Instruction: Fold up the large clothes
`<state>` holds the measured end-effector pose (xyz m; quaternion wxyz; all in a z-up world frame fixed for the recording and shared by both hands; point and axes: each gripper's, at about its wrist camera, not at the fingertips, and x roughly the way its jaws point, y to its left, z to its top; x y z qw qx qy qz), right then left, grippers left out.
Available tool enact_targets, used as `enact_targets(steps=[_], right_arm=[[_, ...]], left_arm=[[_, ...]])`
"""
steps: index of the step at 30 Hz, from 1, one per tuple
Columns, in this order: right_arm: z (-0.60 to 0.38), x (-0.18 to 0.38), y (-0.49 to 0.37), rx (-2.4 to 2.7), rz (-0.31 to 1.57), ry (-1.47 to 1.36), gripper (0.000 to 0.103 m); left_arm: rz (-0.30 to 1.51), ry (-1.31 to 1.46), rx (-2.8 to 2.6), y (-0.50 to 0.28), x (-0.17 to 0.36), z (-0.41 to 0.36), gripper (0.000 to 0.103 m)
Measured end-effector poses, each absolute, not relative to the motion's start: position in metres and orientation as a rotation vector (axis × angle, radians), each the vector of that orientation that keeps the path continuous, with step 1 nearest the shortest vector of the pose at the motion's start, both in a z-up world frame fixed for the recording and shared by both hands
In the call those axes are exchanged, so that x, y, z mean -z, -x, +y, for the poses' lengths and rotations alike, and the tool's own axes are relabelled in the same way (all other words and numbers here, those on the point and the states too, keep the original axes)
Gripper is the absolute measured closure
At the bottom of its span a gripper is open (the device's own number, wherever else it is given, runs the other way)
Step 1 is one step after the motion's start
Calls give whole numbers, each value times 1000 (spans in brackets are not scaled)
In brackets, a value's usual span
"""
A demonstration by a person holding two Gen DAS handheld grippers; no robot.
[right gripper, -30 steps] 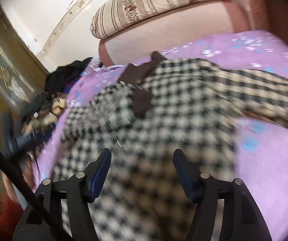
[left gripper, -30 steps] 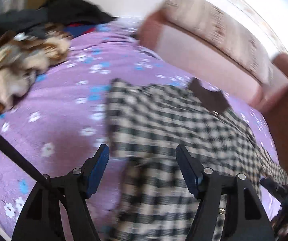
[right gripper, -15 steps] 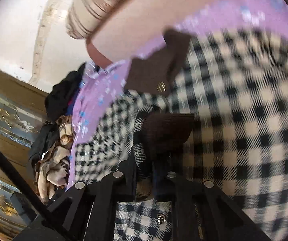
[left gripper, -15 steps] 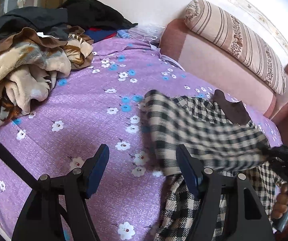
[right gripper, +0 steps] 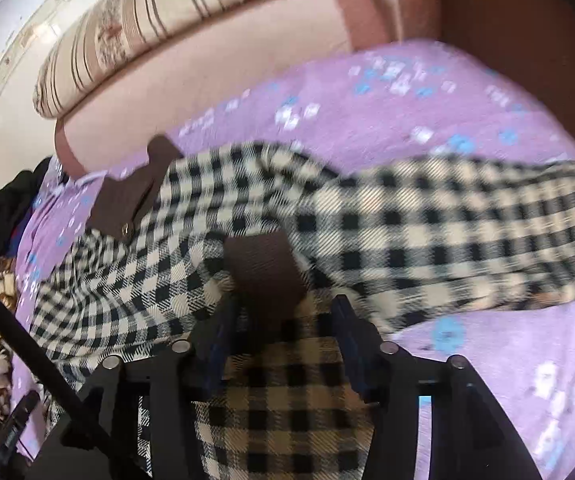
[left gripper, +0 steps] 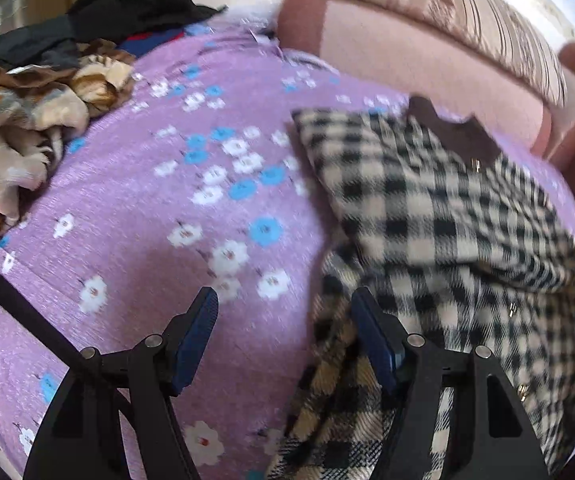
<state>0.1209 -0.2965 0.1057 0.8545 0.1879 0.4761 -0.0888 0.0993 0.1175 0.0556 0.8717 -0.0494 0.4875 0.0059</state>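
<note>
**Coat off to the right of the left claw, cuff sitting in the right one**

Left claw [left gripper: 285, 336] is spread wide with nothing held; only purple sheet [left gripper: 135, 216] is seen between the pads, and the right pad [left gripper: 371, 340] is just at the coat's [left gripper: 427, 216] near edge, touching or just beside, hard to call through the blur. From there the coat runs off to the right and away, toward the brown collar [left gripper: 453, 136] near the pink headboard [left gripper: 407, 52]; a pile of blankets [left gripper: 19, 128] is left well apart on the far left.

Right claw [right gripper: 283, 320] is partly open; the brown cuff [right gripper: 265, 268] is seen between the fingers, but whether it's actually pinched can't be told, since a gap is visible on the right side. Outward from it, a checked sleeve is stretched across to the right, long axis running side to side, with the collar up left.

So the sleeve is judged nearer the right claw, the body edge nearer the left; a small shift right would probably be needed by the left before anything could be gripped.
</note>
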Motion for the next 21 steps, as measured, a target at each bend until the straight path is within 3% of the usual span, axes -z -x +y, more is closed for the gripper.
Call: enact_targets(steps=[1, 2, 3, 7, 16, 18, 19, 21], right_arm=[[-289, -117, -118, 181, 973, -355, 49], [-278, -127, -117, 159, 950, -314, 49], [-264, -136, -116, 127, 932, -274, 48], [-218, -154, -123, -62, 915, -209, 38], [-46, -140, -202, -439, 1042, -81, 38], [-16, -125, -220, -511, 1104, -64, 54], [0, -112, -229, -525, 1143, -50, 68], [22, -84, -247, -494, 1220, -13, 74]], left_arm=[[1041, 100, 0, -100, -53, 116, 69], [1078, 95, 17, -101, -50, 115, 93], [1104, 98, 30, -102, -49, 114, 97], [1101, 104, -2, -91, -59, 121, 101], [1137, 161, -26, -76, -52, 150, 103], [1130, 168, -11, -74, -52, 152, 103], [1129, 169, -7, -73, -52, 152, 103], [1127, 173, 2, -72, -52, 153, 103]])
